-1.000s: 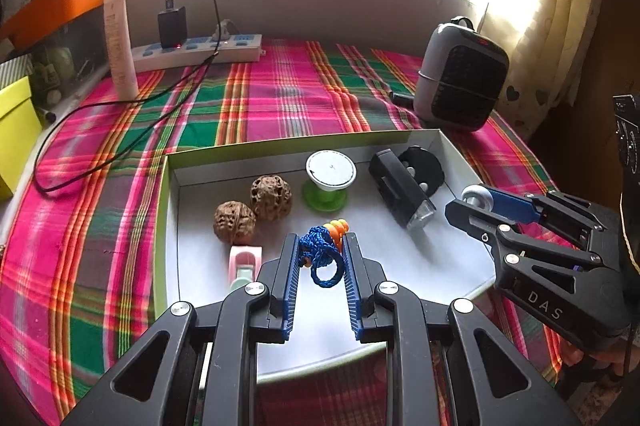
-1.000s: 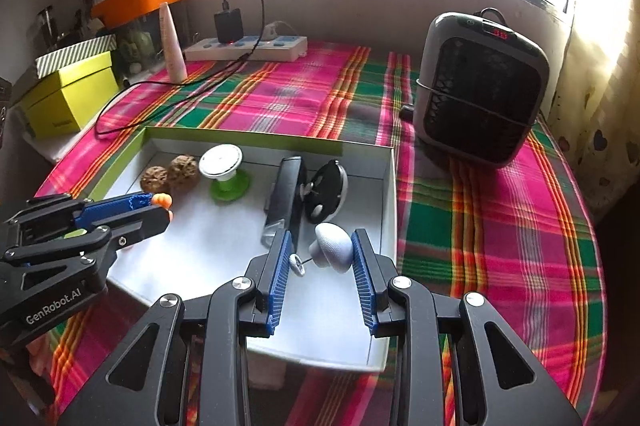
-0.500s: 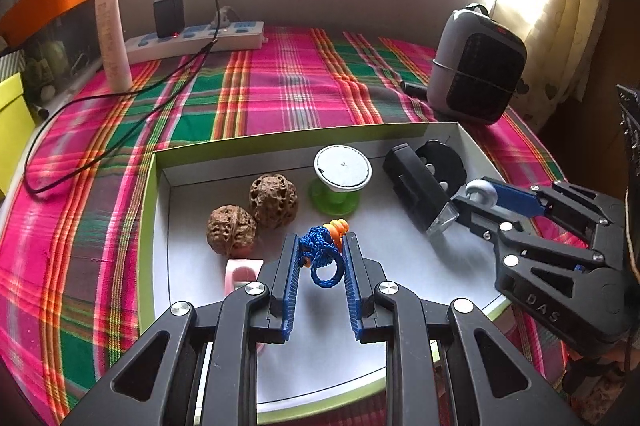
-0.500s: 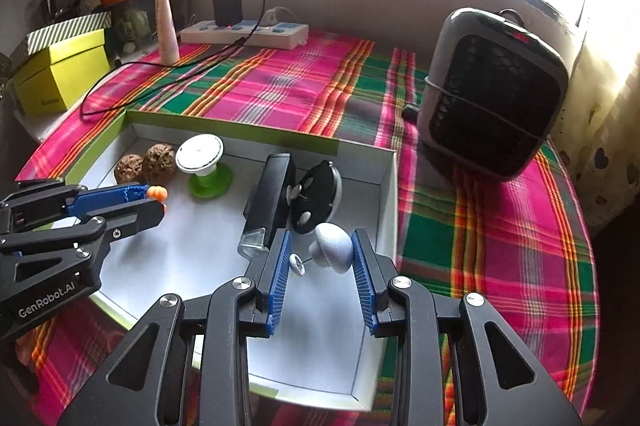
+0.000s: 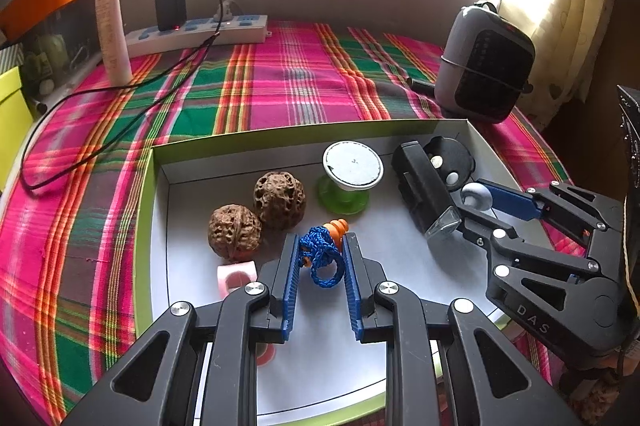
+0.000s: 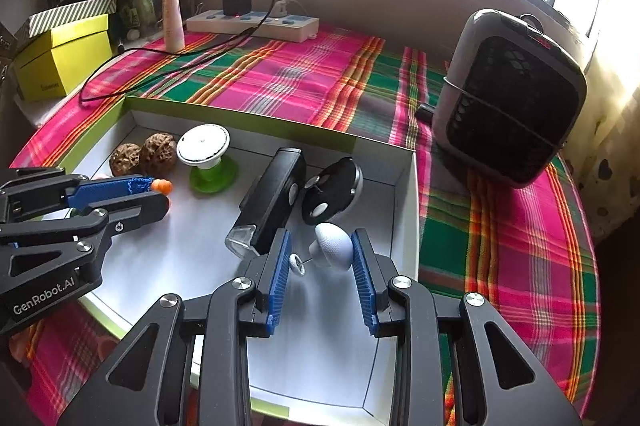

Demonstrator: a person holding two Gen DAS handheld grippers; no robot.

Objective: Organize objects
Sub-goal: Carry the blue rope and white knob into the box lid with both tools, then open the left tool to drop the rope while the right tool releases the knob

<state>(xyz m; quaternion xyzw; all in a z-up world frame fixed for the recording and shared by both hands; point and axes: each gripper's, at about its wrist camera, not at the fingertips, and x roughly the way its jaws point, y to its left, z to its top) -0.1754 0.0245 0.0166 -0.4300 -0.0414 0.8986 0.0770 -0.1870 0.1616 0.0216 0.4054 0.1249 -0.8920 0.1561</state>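
Change since one second ago: both views now look more steeply into the shallow white box with the green rim point(image 5: 149, 210); its contents sit lower and nearer in the pictures, and the grey fan heater point(image 6: 508, 98) looks nearer in the right wrist view. The held things keep their place between the pads.
Meaning for the task: I judge both hands are bringing their things over the box floor to lay them down; nothing is released yet.
Left gripper point(image 5: 320, 258): fingers drawn close together, pinching a blue braided cord loop with an orange ribbed earplug point(image 5: 322, 252), held above the box floor just beside two brown walnuts point(image 5: 256, 216).
Right gripper point(image 6: 320, 258): fingers partly spread, pinching a pale grey mushroom-shaped knob with a small metal ring point(image 6: 332, 252), near the black rectangular flashlight point(image 6: 272, 200) and the black round disc point(image 6: 332, 194).
Already in box: white spool on a green base point(image 5: 352, 178), small pink piece point(image 5: 236, 276).
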